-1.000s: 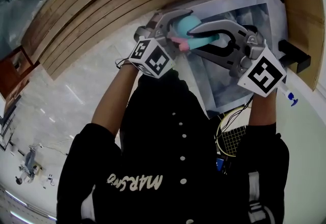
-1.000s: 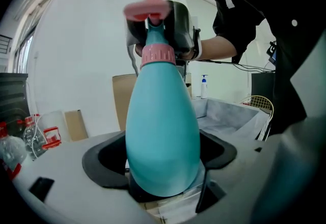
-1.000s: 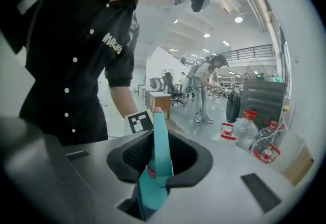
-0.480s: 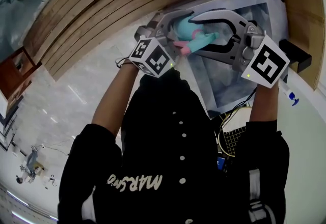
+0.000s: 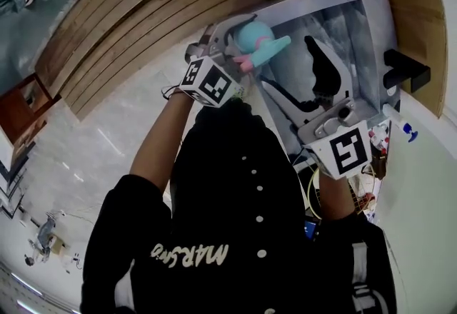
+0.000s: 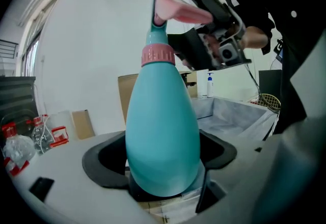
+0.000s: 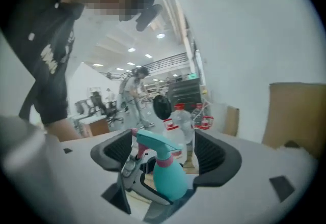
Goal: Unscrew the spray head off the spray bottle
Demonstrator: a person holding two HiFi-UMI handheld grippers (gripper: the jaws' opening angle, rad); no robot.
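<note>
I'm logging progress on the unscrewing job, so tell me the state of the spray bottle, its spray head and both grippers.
Spray bottle: gripped round its body, off the table.
Spray head: on the bottle's neck, not yet off; how loose it is cannot be told.
Left gripper: shut on the spray bottle.
Right gripper: open, jaws have just been opening wide, nothing gripped, apart from the spray head.

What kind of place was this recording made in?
Probably a large indoor office or lab hall: rows of ceiling lights, a desk with office chairs in the background, and a glossy pale floor.
</note>
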